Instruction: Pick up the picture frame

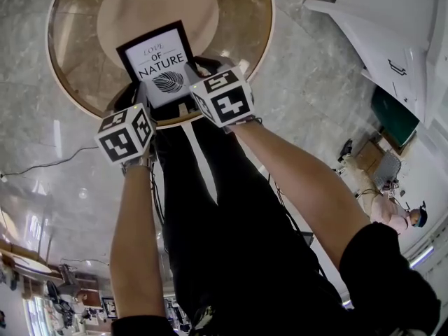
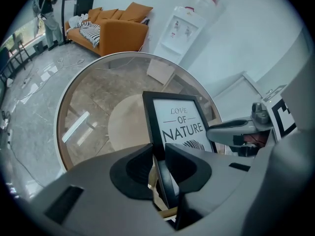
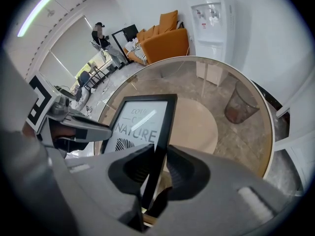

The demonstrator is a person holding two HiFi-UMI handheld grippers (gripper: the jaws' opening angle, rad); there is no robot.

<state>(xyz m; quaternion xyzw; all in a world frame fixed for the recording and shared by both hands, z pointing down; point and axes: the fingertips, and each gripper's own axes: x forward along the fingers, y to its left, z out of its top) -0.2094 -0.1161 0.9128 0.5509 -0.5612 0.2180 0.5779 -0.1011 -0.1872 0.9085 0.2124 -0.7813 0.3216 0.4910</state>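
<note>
Inspector: Slippage is judged the chief hazard. The black-rimmed rectangular picture frame with the white "LOVE OF NATURE" print (image 1: 157,61) is pinched at its two side rims only. The left rim is clamped between the jaws of the left gripper (image 2: 160,163), the right rim between those of the right gripper (image 3: 156,168).

Reviewer: Where is the frame carried?

Inspector: It is held tilted over the near edge of the round glass table with the pale wooden rim (image 1: 77,26), with the print turned up towards the head view. Whether its lower edge is clear of the glass cannot be told, since that edge is hidden behind the jaws.

Reviewer: By what could a drop be caused?

Inspector: A thin, smooth rim is gripped low down, so most of the frame stands beyond the pads. If the two grippers were drawn apart or raised unevenly, the frame could be twisted out of one grip and left swinging on the other. If they were pushed together, the frame could be bowed and its pane strained.

Reviewer: And what lies below?

Inspector: Glass is found under one side and the grey marble-patterned floor (image 1: 63,187) under the other. Damage to frame or tabletop would be expected from a fall at the table's edge.
</note>
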